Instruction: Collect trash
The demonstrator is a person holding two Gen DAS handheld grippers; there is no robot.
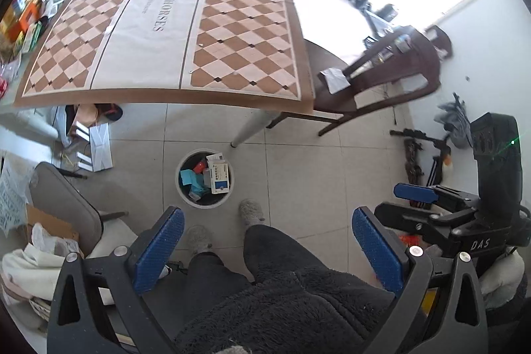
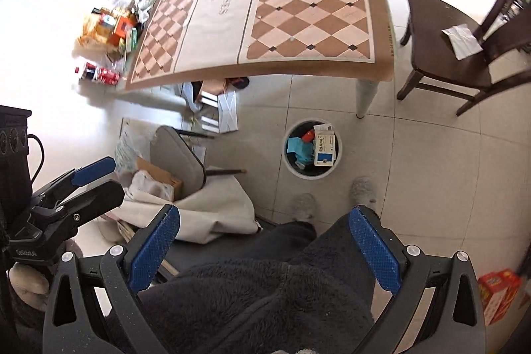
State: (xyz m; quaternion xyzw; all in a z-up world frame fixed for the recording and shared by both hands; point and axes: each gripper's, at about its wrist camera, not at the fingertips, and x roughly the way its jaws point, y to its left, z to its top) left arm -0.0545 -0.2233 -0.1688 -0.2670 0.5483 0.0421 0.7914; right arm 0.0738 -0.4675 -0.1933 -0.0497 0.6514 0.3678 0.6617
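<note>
We look down on a pale tiled floor [image 1: 298, 161] with a desk [image 1: 166, 32] under a brown-and-cream diamond-checked cloth that has a white printed band down its middle. A round white-rimmed trash bin [image 1: 206, 178] stands on the floor near the pale desk leg [image 1: 252, 128]; it already holds a white-and-blue medicine box [image 1: 219, 176], a crumpled teal scrap [image 1: 194, 179] and a small red piece [image 1: 199, 167]. In the right wrist view the same bin [image 2: 312, 148] sits just ahead of our two grey fuzzy slippers [image 2: 332, 198].

The left gripper [image 1: 267, 247] is held over our dark fleece-clad lap [image 1: 282, 287], its blue-padded jaws spread wide and holding nothing. The right gripper [image 2: 264, 247] hangs likewise, jaws wide apart and empty; from the left wrist it shows at the right edge [image 1: 415, 198].

A heap of orange and green packets [image 2: 109, 29] lies at the desk's far left edge, with a red-labelled bottle [image 2: 98, 75] on its side beside it. A dark wooden chair [image 2: 454, 58] stands to the right of the desk with a white paper [image 2: 461, 40] on its seat. To our left, a grey padded chair [image 2: 179, 155] stands next to an open cardboard box [image 2: 159, 178] and cream cloth [image 2: 212, 211].
</note>
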